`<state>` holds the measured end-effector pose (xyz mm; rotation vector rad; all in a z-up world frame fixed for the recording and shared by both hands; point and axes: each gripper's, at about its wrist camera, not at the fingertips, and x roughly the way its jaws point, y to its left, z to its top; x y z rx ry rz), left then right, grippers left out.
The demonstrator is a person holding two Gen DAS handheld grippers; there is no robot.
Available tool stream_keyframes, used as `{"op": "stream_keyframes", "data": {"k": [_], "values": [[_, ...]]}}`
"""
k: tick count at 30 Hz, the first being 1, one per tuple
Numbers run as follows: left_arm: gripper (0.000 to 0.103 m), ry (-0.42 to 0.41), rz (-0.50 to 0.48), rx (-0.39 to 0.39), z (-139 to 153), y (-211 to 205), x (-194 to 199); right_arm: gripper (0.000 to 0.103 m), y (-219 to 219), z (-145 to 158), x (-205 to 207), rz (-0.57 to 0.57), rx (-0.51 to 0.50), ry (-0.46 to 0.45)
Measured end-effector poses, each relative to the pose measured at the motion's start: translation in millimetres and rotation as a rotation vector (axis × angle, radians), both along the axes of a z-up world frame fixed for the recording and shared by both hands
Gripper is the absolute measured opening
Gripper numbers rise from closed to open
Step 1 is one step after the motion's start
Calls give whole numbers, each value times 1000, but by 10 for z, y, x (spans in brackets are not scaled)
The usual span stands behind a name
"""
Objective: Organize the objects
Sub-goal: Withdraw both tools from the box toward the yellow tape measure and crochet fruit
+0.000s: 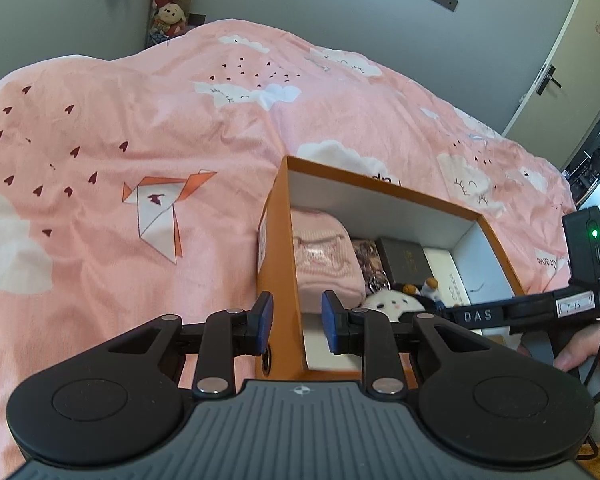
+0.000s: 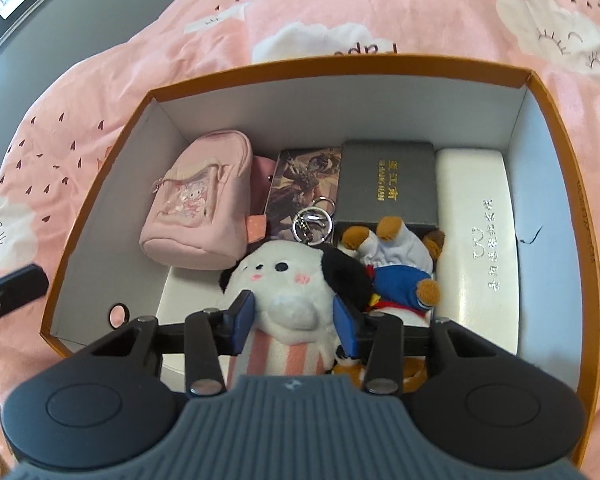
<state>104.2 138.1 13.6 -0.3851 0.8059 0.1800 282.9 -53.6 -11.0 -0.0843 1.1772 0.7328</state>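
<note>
Orange box [image 2: 100,184] is seen resting on the pink bedspread [image 1: 120,128], and everything else is placed relative to it. Right gripper [image 2: 296,322] is positioned over the box's near end, fingers [image 2: 242,320] spread on either side of the white plush dog [image 2: 284,284]; the plush's muzzle is framed between the blue pads, but contact can't be confirmed, so no grasp is claimed. The plush is lying inside the box at the near wall, with its keyring [image 2: 313,222] pointing toward the far wall. Just beside it, toward the box's right wall, a bear plush in blue [image 2: 400,268] is lying upside down. Against the left wall a pink pouch [image 2: 202,200] is seen; at the far end a picture card [image 2: 304,188], a dark grey case [image 2: 388,184] and a white case [image 2: 476,240] are lined up side by side. Left gripper [image 1: 296,322] is held at the box's left wall [image 1: 278,248], fingers [image 1: 264,320] released and straddling that wall's near edge, one outside, one inside; nothing is gripped.
</note>
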Motion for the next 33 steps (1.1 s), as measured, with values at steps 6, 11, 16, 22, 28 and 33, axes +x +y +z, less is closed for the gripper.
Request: {"op": "stream_keyframes", "data": {"k": [6, 11, 16, 22, 28, 33], "values": [[29, 20, -10, -5, 34, -146, -231, 46, -102, 300, -372, 16, 41, -152], [29, 38, -30, -10, -1, -288, -451, 46, -295, 627, -890, 21, 137, -313], [29, 69, -59, 32, -112, -465, -657, 46, -417, 718, -1465, 43, 212, -430], [29, 104, -81, 176, -256, -630, -853, 46, -385, 417, -1823, 82, 174, -433], [29, 123, -76, 235, -381, -601, -976, 46, -194, 117, -2018, 147, 90, -403], [28, 164, -72, 184, -539, -463, -1021, 46, -9, -30, -2102, 220, 66, -361]]}}
